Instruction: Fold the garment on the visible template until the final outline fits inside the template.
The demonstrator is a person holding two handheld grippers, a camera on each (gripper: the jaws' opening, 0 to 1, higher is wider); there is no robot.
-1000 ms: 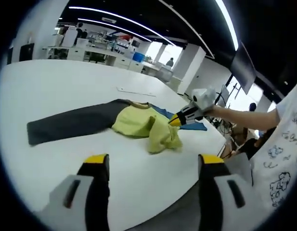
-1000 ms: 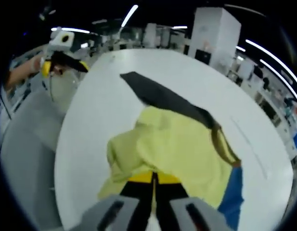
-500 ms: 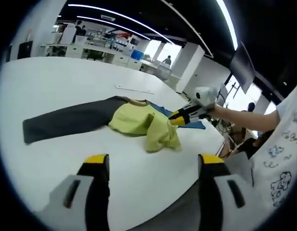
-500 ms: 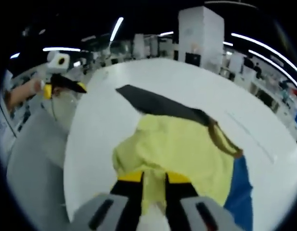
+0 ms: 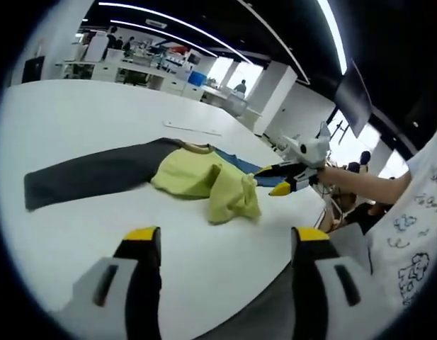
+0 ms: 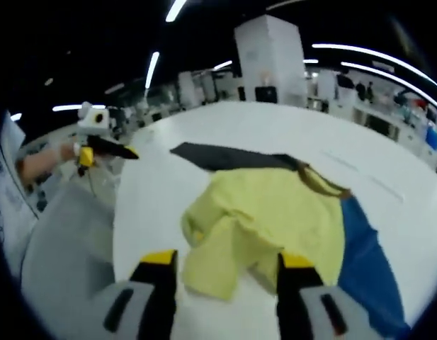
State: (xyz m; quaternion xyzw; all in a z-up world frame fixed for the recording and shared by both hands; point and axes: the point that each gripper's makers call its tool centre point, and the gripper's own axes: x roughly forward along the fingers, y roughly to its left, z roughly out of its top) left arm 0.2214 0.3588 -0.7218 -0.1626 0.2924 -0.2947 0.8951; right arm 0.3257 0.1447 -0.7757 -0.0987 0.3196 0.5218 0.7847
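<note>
white table [image 5: 76, 120], crumpled yellow garment [image 6: 275, 219] (both grippers [image 6: 222, 265] parted, raised)

Ceiling light strips [image 5: 176, 25] run above white desks [image 5: 144, 73] and pillars [image 6: 269, 51].

Blue template [image 6: 365, 249]: mostly covered by the yellow garment [image 6: 275, 223]; its far end runs off the right gripper view's edge.
Dark sleeve [image 5: 91, 177]: its inner end is hidden under the yellow folds.
Background people [image 5: 239, 88]: too small to tell.
</note>
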